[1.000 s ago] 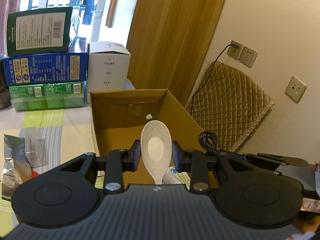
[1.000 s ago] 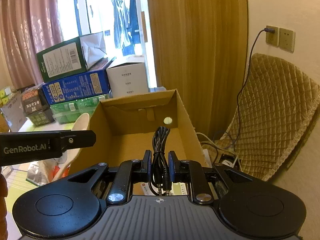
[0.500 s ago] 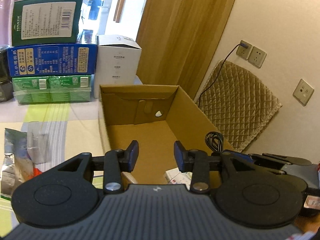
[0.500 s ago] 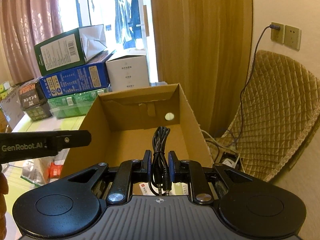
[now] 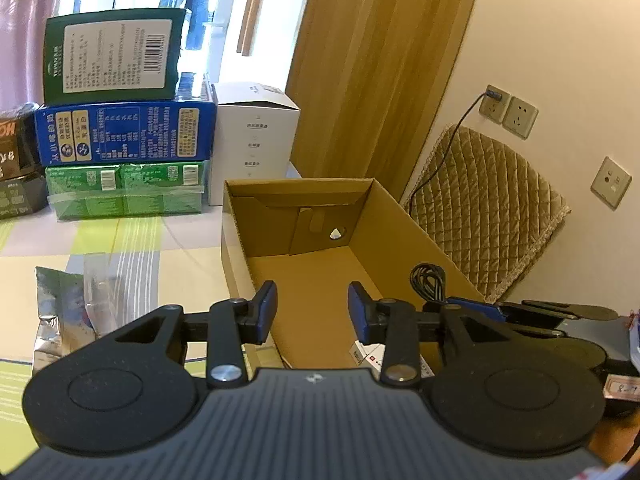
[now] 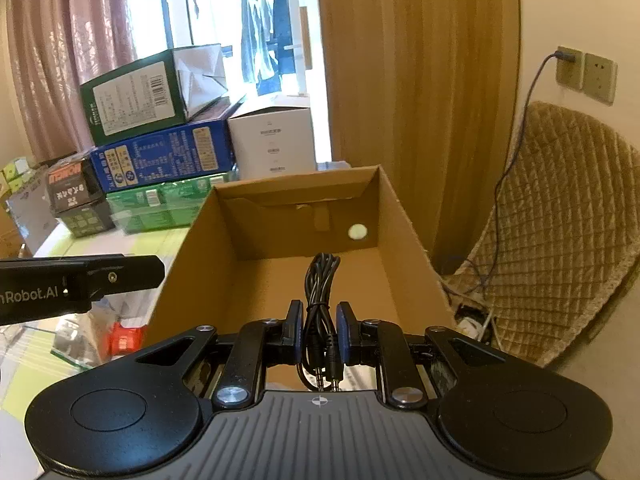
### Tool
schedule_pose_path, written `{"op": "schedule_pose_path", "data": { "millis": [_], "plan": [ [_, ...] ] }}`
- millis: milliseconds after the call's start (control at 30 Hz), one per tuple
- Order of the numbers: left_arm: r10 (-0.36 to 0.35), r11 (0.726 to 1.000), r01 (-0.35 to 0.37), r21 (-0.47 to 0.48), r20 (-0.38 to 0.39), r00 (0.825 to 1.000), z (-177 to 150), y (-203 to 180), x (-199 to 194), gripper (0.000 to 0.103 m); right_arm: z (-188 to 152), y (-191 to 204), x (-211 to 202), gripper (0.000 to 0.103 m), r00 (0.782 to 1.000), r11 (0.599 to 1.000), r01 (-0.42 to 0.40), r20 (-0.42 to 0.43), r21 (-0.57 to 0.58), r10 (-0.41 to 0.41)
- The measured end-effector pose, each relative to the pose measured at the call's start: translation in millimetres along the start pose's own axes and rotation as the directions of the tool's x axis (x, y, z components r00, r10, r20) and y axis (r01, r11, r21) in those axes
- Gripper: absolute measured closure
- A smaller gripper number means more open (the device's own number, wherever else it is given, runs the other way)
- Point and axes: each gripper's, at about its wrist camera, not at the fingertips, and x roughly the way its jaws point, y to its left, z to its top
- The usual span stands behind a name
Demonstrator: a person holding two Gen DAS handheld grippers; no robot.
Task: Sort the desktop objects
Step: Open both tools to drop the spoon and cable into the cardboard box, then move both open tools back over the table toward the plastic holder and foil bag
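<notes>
Black coiled cable (image 6: 320, 312) is being pinched in the right gripper (image 6: 319, 334) jaws; the left gripper (image 5: 312, 312) is hovering with jaws spread empty, cardboard box (image 5: 384, 216) at twelve o'clock.

left gripper (image 5: 312, 312): fingers spread wide, nothing between them, held level, pointing forward | right gripper (image 6: 319, 330): fingers closed on a bundled black cable (image 6: 320, 300), level, just right of the left gripper

Cardboard box (image 5: 404, 224) near end behind gripper body; foil packet (image 5: 52, 312) partly hidden
</notes>
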Motion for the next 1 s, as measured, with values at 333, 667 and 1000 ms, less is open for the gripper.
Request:
{"op": "schedule_pose_path", "data": {
  "millis": [333, 667, 1000],
  "plan": [
    [0.032, 0.999, -0.031, -0.024, 0.007, 0.999, -3, 21, -15, 0.051, 3, -2, -11, 0.042, 0.999, 0.999, -0.015, 0.051, 0.034, 0.013],
    [0.086, 0.996, -0.086, -0.031, 0.009, 0.996, -11, 36, -51, 0.042, -11, 8, -40, 0.042, 0.998, 0.999, -0.020, 0.054, 0.047, 0.018],
    [0.164, 0.986, -0.164, -0.009, 0.018, 0.986, -16, 50, -95, 0.028, -17, 42, -68, 0.036, 0.996, 0.998, -0.053, 0.066, 0.021, 0.052]
  ]
}}
